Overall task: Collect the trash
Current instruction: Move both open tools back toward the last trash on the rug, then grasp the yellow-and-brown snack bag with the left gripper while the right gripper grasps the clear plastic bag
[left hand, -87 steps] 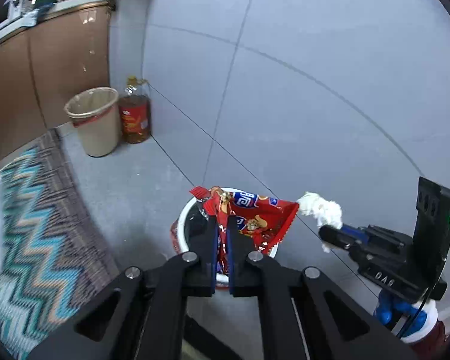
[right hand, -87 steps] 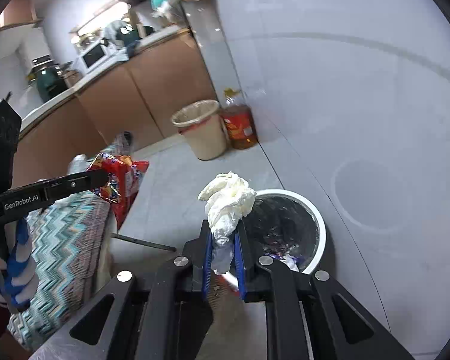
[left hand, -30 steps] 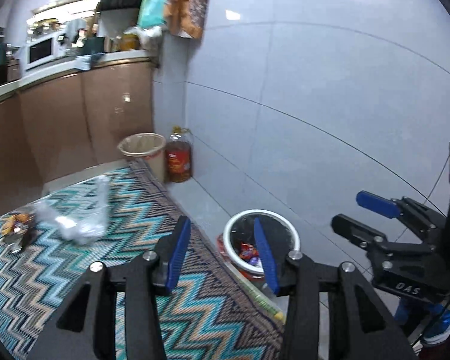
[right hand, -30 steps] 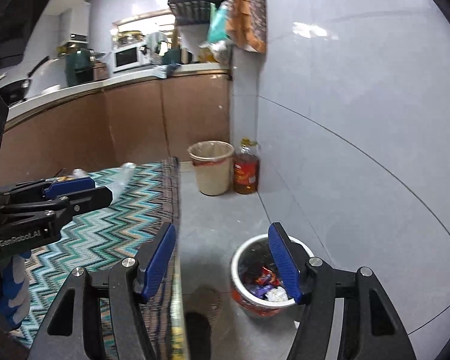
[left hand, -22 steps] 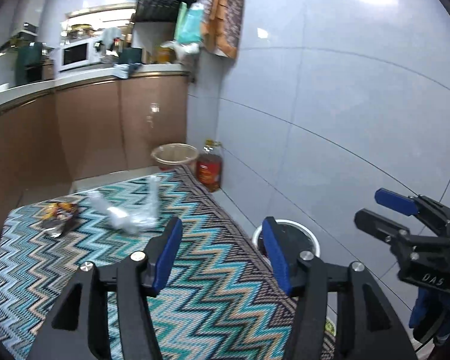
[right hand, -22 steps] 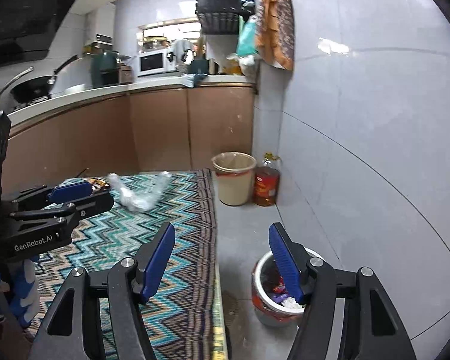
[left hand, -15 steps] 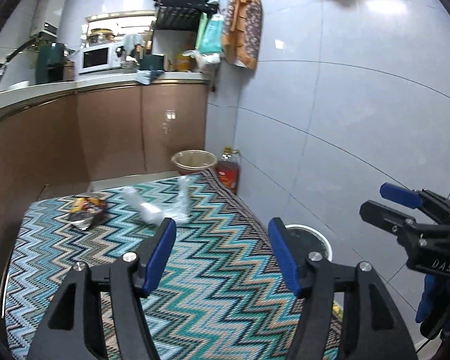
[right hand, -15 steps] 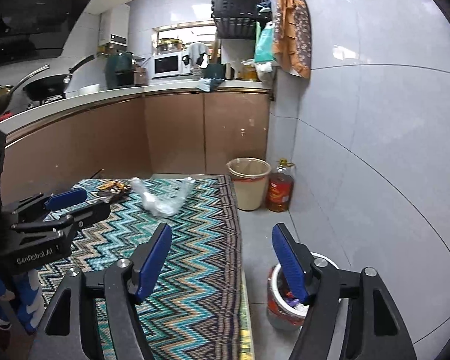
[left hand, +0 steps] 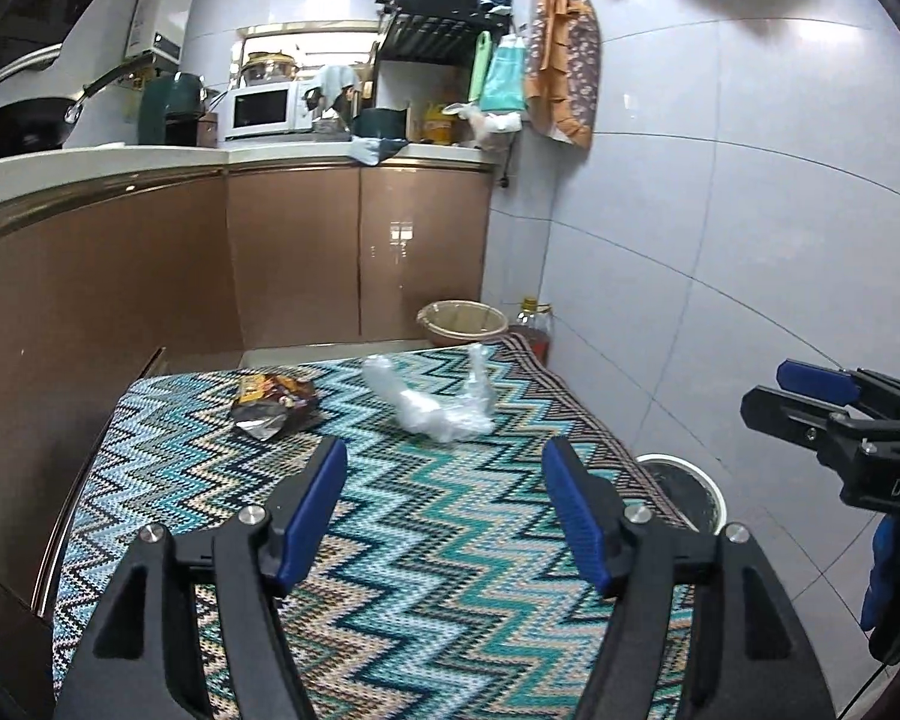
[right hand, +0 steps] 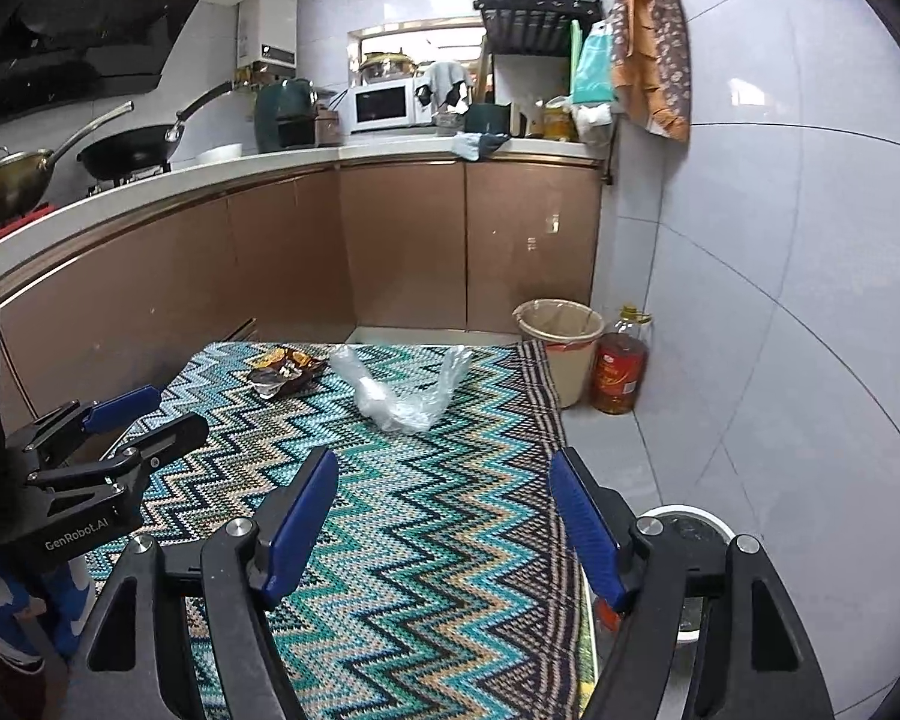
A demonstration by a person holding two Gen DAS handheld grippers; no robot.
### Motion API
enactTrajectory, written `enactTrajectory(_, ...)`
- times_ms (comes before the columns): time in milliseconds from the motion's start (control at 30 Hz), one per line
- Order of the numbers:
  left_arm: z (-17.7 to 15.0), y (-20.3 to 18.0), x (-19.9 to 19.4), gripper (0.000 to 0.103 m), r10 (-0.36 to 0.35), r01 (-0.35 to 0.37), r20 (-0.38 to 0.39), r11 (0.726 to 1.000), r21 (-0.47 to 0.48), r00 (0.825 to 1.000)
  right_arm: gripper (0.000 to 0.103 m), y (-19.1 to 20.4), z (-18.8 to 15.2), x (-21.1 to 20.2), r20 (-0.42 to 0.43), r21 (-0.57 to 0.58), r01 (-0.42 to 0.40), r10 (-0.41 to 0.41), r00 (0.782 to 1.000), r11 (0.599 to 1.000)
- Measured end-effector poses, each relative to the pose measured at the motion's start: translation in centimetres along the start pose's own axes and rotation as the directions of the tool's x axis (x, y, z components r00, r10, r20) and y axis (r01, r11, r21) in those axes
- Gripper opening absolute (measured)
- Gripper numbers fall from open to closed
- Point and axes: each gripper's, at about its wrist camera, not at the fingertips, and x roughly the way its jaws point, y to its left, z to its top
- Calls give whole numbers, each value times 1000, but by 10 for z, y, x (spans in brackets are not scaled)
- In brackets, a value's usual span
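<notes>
In the left wrist view, the left gripper (left hand: 444,504) hangs above a desk (left hand: 390,570) that is covered with a zigzag cloth in teal, black and beige; its jaws are released, wide apart, and nothing is between the blue pads. At the far end of the desk lies a crumpled clear plastic bag (left hand: 432,399), and to the left of it, apart from it, a snack wrapper (left hand: 273,399) with a silver inside and a dark printed outside. Past the right edge of the desk, low on the floor, the white rim of a small trash can (left hand: 687,489) shows. Farther back by the wall stand a beige waste bin (left hand: 462,321) and, just beside it, an oil bottle (left hand: 534,327). The right gripper (left hand: 768,396) enters from the right side with its jaws released and empty. In the right wrist view, the right gripper (right hand: 444,510) is also above the desk (right hand: 420,570), jaws spread wide and holding nothing. The clear plastic bag (right hand: 408,396) and the snack wrapper (right hand: 285,375) lie ahead near the far end of the cloth. The small trash can (right hand: 690,525) is at the lower right, partly hidden behind the right finger. The beige waste bin (right hand: 561,348) and the oil bottle (right hand: 621,366) stand together at the wall. The left gripper (right hand: 156,417) shows at the left, its jaws parted and empty.
</notes>
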Motion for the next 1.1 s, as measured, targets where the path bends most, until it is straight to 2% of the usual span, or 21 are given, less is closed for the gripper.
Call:
enactTrajectory(333,-4,47,49,66,43,-47,-69,998,-46,997,71,16,9,61,-74,-29,-43,40,996,999)
enactTrajectory(533,-18,98,87,66,67,-86,-145,987,-132,987,71,17,12,112,-127,-29,-70,66,990,997)
enactTrajectory(733,-24,146,115,66,60,-97,-174,973,-210,983,71,15,16,162,-169,-23,-108,102,980,994)
enactTrajectory(900,-11,177,152,67,68,-116,-200,964,-240,977,71,5,19,209,-195,50,-141,148,970,989)
enactTrajectory(1100,16,212,210,68,53,-114,-201,946,-303,978,71,-20,20,256,-225,159,-133,167,960,978)
